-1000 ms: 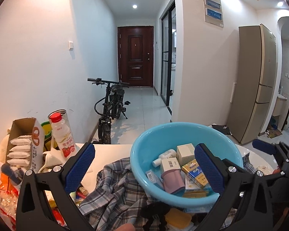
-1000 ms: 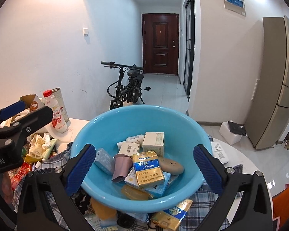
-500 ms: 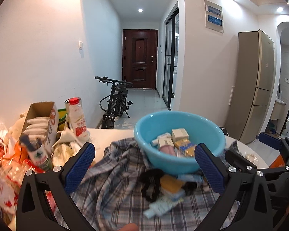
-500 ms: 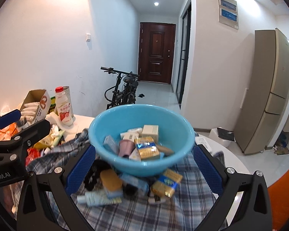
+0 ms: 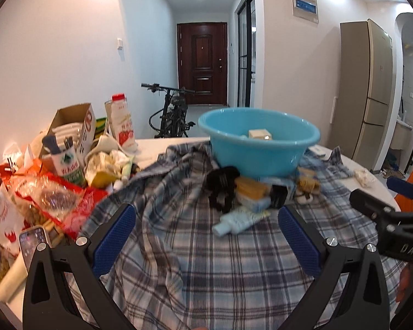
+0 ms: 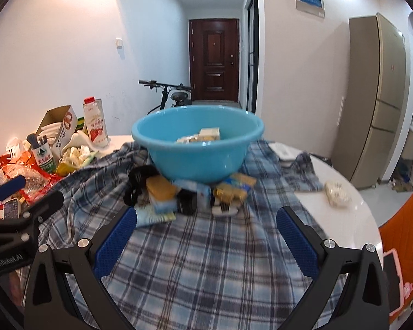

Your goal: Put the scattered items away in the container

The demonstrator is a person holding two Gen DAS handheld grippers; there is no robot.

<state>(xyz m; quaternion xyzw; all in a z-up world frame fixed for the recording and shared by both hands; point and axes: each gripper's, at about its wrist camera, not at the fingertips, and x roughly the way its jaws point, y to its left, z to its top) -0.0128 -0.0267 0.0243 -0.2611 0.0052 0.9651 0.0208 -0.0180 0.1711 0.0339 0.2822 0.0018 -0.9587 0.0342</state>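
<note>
On the plaid grey-blue cloth (image 6: 206, 261) sits the round light-blue plastic basin (image 6: 198, 151), already holding small boxes; the cream carton (image 6: 209, 132) shows over the rim

We have pulled both tools back and down compared with a second ago: back then both cameras looked down into the basin from close up, now we see its outer wall from a low angle, with bare cloth between us and it. Judgement: a drop just finished and we are lining up for the next pick

Left gripper (image 5: 206, 236): blue-padded fingers spread wide, nothing between them. Right gripper (image 6: 206, 236): same, wide apart and empty

Still loose, bunched against the basin's near foot:
- black hair claw clip (image 5: 223, 187)
- tan flat block (image 6: 161, 188)
- pale blue squeeze tube (image 5: 235, 222), lying nearest us
- small black box (image 6: 187, 205)
- gold foil packet (image 6: 230, 194)
- pale blue pouch (image 6: 201, 189), only partly visible

Away from the pile, a whitish wrapped lump (image 6: 337, 196) lies on the white tabletop (image 6: 344, 220) to the right, well apart from the basin

Far-left clutter (red-capped drink bottle (image 6: 95, 123), open cardboard box (image 6: 59, 126), snack bags) may or may not be in scope, we cannot tell

Task looks past halfway. Tube is the easiest next grab for the left tool; the pile is tight, so risk of nudging neighbours
</note>
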